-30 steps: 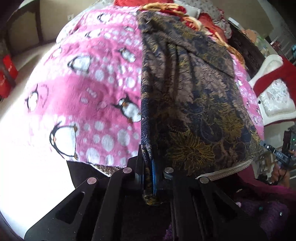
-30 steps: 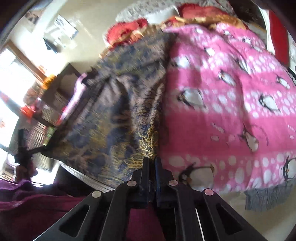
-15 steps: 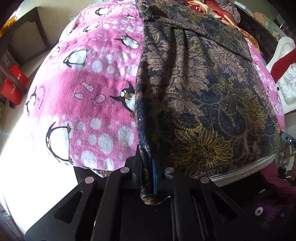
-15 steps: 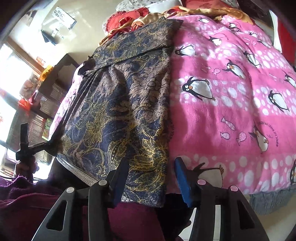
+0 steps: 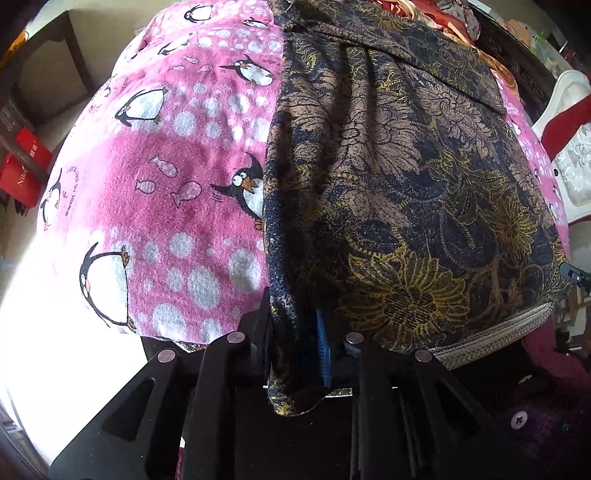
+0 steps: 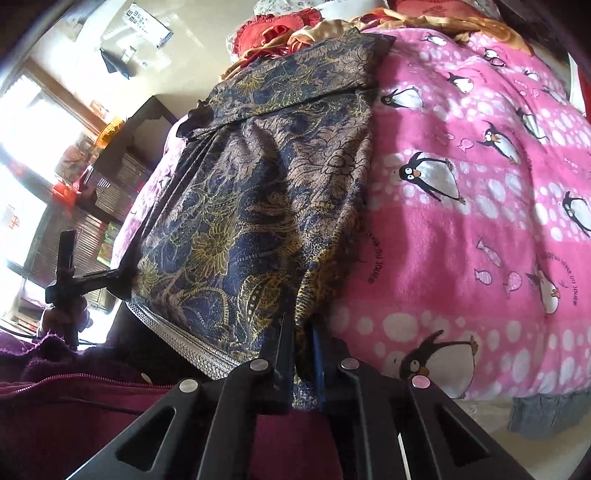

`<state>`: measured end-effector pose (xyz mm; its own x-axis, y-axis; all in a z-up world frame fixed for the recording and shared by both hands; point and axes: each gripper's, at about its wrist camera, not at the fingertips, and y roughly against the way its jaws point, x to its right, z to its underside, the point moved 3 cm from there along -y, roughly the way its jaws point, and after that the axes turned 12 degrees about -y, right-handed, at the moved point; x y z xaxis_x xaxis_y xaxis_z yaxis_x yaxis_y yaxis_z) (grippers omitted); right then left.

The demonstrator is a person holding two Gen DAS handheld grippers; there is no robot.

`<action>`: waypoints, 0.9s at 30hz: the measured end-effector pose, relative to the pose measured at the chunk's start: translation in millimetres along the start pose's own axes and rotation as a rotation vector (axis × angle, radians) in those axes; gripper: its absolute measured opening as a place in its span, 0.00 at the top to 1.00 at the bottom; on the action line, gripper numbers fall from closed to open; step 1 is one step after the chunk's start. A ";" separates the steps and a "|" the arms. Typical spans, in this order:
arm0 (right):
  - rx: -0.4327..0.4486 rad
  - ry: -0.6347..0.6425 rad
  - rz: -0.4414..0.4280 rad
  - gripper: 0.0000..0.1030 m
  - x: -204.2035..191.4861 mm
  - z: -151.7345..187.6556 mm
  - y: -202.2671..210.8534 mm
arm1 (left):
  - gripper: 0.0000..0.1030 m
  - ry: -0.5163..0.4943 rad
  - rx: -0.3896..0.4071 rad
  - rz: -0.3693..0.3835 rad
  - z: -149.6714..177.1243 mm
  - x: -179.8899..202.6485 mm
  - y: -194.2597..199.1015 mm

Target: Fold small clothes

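Note:
A dark blue and gold floral garment (image 5: 399, 177) lies lengthwise on a pink penguin blanket (image 5: 177, 177), folded along one long edge. My left gripper (image 5: 299, 347) is shut on its near left corner, the cloth hanging between the fingers. In the right wrist view the same garment (image 6: 266, 192) lies left of centre, and my right gripper (image 6: 301, 354) is shut on its near right corner. The left gripper also shows there at the garment's far corner (image 6: 122, 275).
The pink blanket (image 6: 480, 206) covers the bed to the right. Red and gold bedding (image 6: 295, 33) is piled at the head. A red box (image 5: 22, 166) sits by the bed's left side. Dark furniture (image 6: 122, 155) stands by a bright window.
My right gripper opened half a second ago and has now closed on the garment's near corner. The left gripper kept its hold and moved closer to the bed.

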<state>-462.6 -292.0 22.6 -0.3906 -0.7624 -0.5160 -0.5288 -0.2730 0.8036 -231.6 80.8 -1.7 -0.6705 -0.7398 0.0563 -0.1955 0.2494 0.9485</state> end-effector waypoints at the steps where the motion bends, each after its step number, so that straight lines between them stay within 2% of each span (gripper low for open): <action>1: -0.012 -0.003 0.000 0.92 0.4 -0.5 -1.3 | 0.82 0.002 -0.002 0.002 0.0 -0.5 -0.1; 5: -0.039 -0.027 -0.015 0.91 3.1 -3.9 -2.4 | 0.82 -0.006 -0.008 -0.008 -2.3 1.4 -0.9; 8: -0.055 -0.041 -0.027 0.80 6.0 -3.3 -1.9 | 0.80 -0.022 -0.016 -0.010 -3.4 2.8 -0.7; 10: -0.061 -0.047 -0.054 0.62 5.2 -2.4 -2.4 | 0.69 -0.017 -0.015 0.024 -3.8 2.3 -1.3; 11: -0.064 -0.046 -0.070 0.58 4.1 -1.6 -2.8 | 0.64 -0.007 -0.010 0.055 -3.9 2.1 -1.6; 12: -0.063 -0.041 -0.079 0.56 2.0 -0.7 -3.9 | 0.53 0.000 -0.005 0.084 -3.8 2.2 -1.9; 13: -0.059 -0.028 -0.073 0.56 -0.7 0.4 -5.7 | 0.49 0.005 -0.001 0.102 -4.3 3.1 -2.0; 16: -0.064 0.023 -0.044 0.56 -6.8 2.6 -10.8 | 0.49 -0.028 -0.016 0.071 -5.5 9.5 -3.1; 20: -0.075 -0.004 -0.066 0.57 -4.6 -0.1 -9.4 | 0.49 -0.037 -0.013 0.055 -7.7 11.9 1.7; 27: -0.058 0.020 -0.040 0.70 -3.5 -1.0 -12.8 | 0.49 0.019 -0.013 0.096 -6.2 -1.6 -1.7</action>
<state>-453.7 -286.3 14.4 -0.3546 -0.7617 -0.5422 -0.4989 -0.3363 0.7987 -225.7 77.7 -1.5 -0.6717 -0.7249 0.1531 -0.1213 0.3115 0.9425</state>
